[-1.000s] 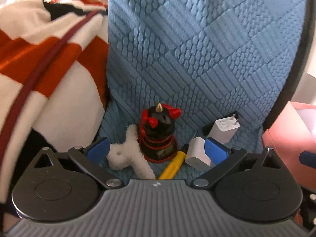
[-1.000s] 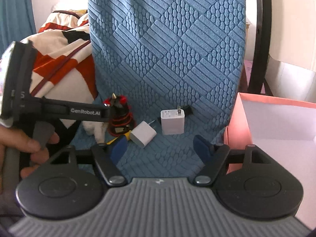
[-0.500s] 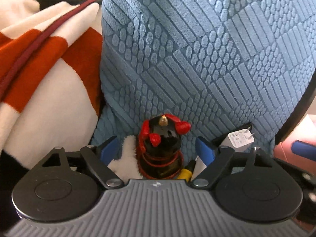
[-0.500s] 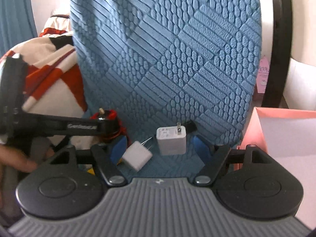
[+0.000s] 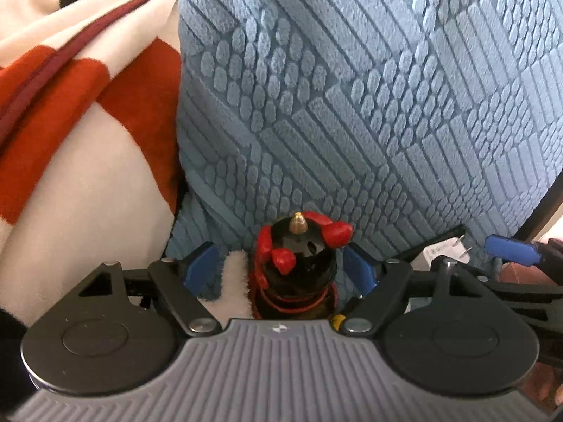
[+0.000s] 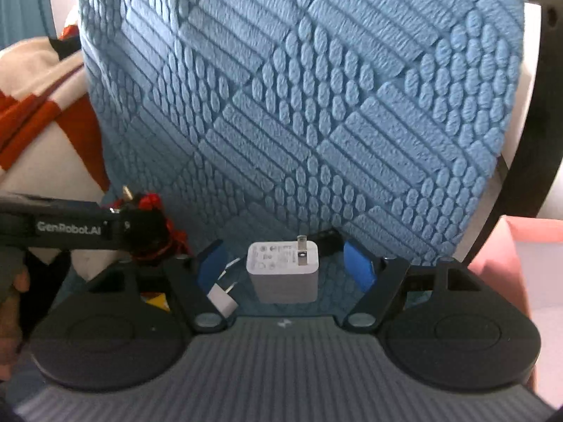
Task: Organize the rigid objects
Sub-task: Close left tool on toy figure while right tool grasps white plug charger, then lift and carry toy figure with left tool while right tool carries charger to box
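A black motor with red wires and a brass tip (image 5: 299,263) stands on the blue textured seat. My left gripper (image 5: 279,267) is open with its blue pads on either side of the motor, and a white fluffy piece (image 5: 234,277) lies by the left pad. In the right wrist view a white wall charger (image 6: 283,270) lies between the open pads of my right gripper (image 6: 286,267). A smaller white plug (image 6: 221,297) lies by its left finger. The motor (image 6: 149,225) shows there at the left, behind the left gripper's arm.
A blue textured cushion (image 5: 369,105) rises behind the objects. A red, white and black blanket (image 5: 70,88) lies at the left. A pink box (image 6: 527,281) stands at the right. A yellow object (image 5: 336,320) lies partly hidden under the left gripper.
Both grippers have moved forward and down. The motor now sits between the left pads and the white charger between the right pads. Both stay open.
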